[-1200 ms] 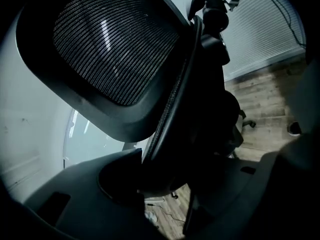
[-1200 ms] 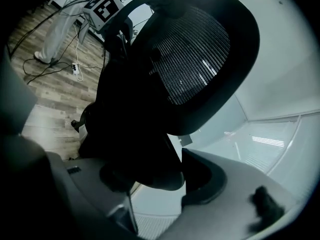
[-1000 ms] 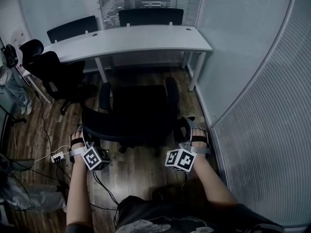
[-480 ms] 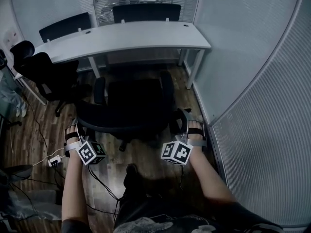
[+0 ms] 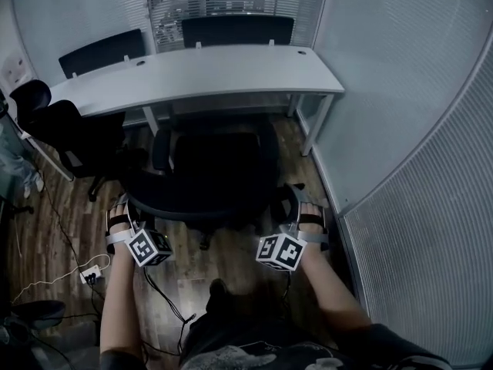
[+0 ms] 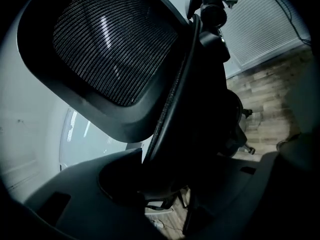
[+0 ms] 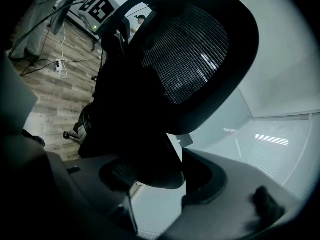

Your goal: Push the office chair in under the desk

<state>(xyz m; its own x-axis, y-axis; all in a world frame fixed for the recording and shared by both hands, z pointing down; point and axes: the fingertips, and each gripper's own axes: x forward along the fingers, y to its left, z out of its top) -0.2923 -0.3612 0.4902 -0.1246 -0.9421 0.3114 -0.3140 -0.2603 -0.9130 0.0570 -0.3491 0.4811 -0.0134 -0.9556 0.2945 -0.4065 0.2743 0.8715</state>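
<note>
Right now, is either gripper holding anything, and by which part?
Both hold the office chair. The left gripper is closed on the left edge of its mesh backrest, and the right gripper on the right edge.

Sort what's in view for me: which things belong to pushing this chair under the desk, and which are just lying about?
Job in hand: office chair, held at its backrest by the left gripper and the right gripper; desk.

Lying about: spare black chair at left; two chairs behind the desk; power strip and cables on the floor.
</note>
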